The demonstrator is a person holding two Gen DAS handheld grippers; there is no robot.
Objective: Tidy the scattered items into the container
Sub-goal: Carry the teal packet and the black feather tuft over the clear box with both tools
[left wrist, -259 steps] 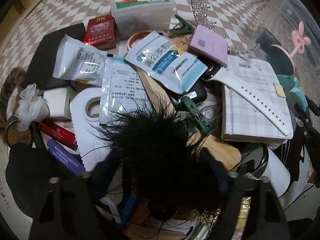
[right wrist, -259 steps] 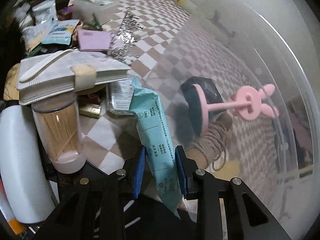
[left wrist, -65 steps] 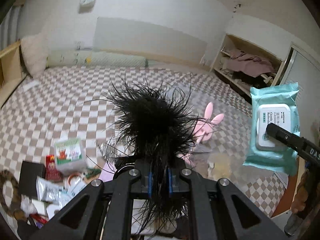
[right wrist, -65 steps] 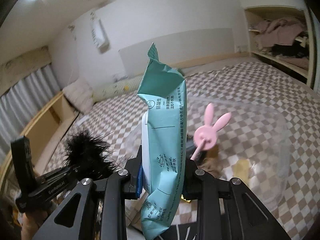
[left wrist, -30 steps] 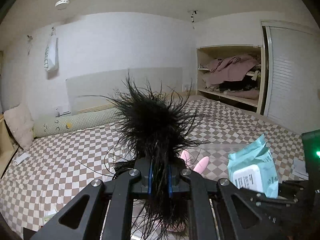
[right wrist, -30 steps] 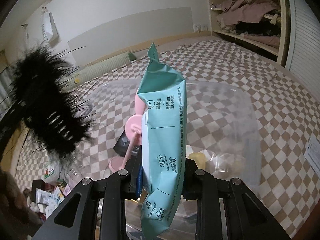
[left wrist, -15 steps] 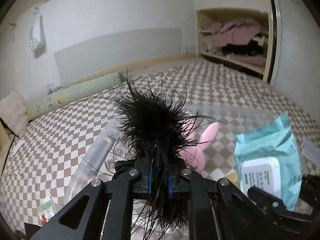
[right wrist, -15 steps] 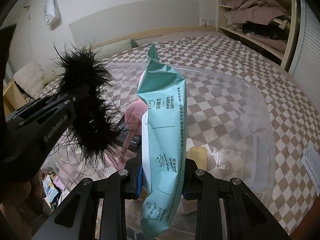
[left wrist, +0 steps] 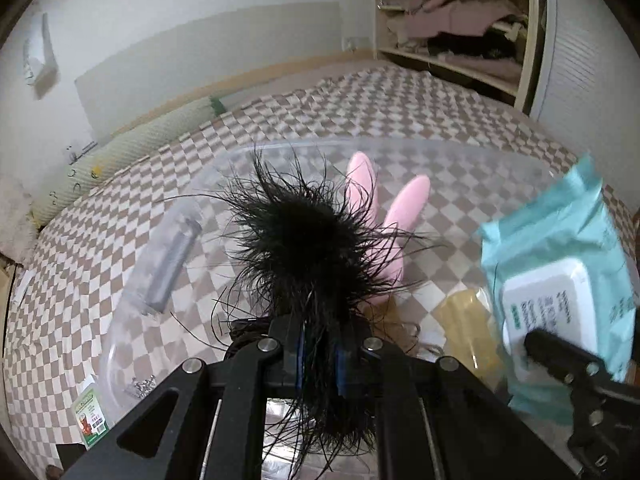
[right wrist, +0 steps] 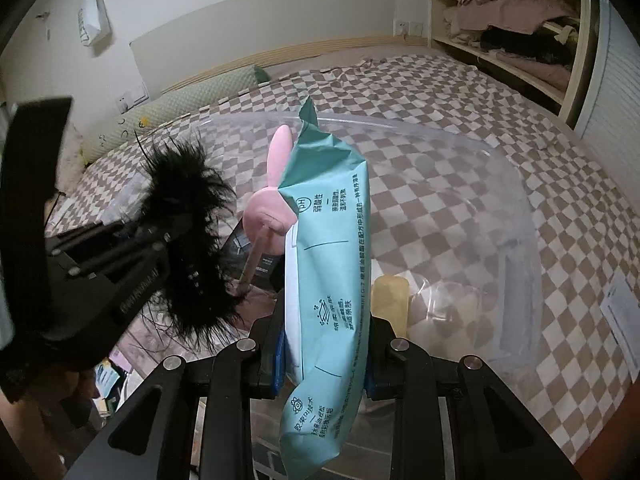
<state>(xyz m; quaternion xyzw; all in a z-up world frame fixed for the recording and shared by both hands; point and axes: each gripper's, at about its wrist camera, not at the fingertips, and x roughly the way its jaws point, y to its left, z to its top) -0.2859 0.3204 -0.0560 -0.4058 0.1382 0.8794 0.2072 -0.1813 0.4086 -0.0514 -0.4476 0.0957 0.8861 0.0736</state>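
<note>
My left gripper [left wrist: 319,356] is shut on a black feathery puff [left wrist: 304,248], held over the clear plastic container [left wrist: 460,160]. In the right wrist view that gripper [right wrist: 180,268] and the puff [right wrist: 188,220] sit at the left, above the container's near side. My right gripper [right wrist: 323,354] is shut on a teal wet-wipes pack [right wrist: 328,272], which stands upright over the container [right wrist: 520,240]. The same pack [left wrist: 560,288] shows at the right of the left wrist view. Inside the container stand a pink rabbit-eared stand [left wrist: 384,216] and a yellow piece [right wrist: 390,300].
The container rests on a brown-and-white checked bed cover [left wrist: 100,280]. A green-labelled box [left wrist: 90,416] lies on the cover at lower left, and more scattered items [right wrist: 112,376] sit below the left gripper. A shelf with clothes [right wrist: 512,20] lines the far right wall.
Both grippers have tilted down and moved closer over the container since half a second ago. The puff and the wipes pack remain held.
</note>
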